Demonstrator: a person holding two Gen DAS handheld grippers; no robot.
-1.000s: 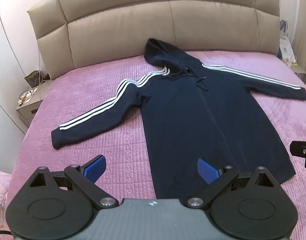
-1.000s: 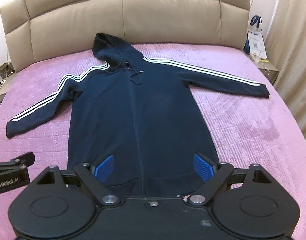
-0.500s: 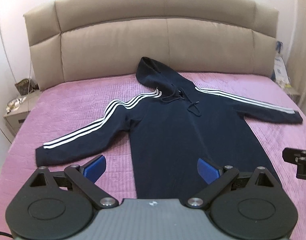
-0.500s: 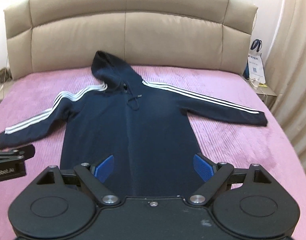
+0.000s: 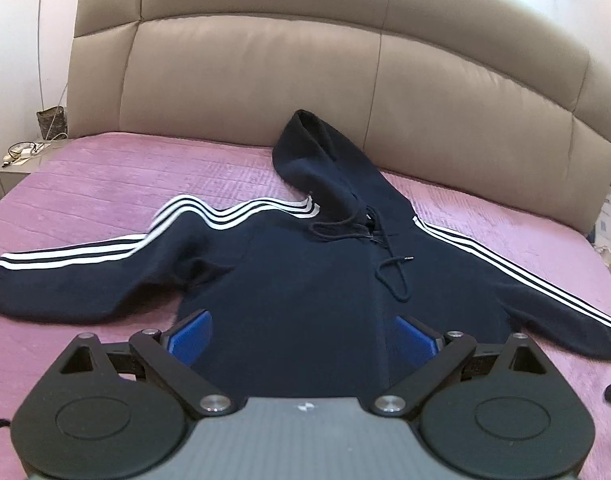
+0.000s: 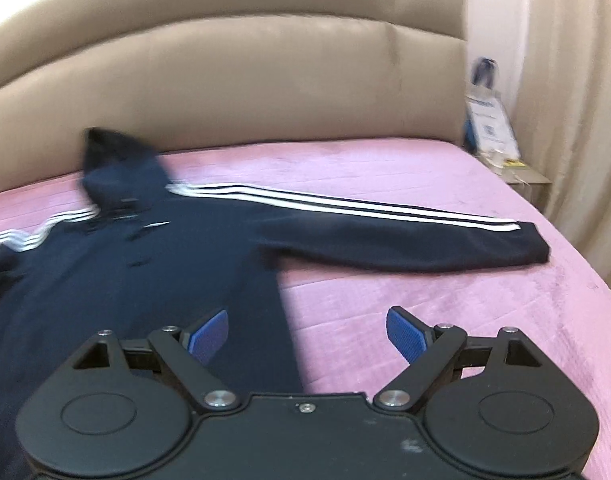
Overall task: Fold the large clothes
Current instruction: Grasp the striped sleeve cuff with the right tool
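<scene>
Nothing folded yet: the long navy hooded sweatshirt with white triple stripes on the sleeves (image 5: 313, 280) lies flat and fully spread, front up, on the pink quilted bed cover (image 5: 105, 176), so every fold is left to do. Left gripper (image 5: 303, 334) hovers low over the torso, fingers wide and empty; right gripper (image 6: 305, 330) hovers over the garment's right edge, fingers wide and empty too. Long axis runs hem-to-hood, hood (image 5: 309, 148) pointing at the beige padded headboard (image 5: 265, 64), sleeves out sideways.
</scene>
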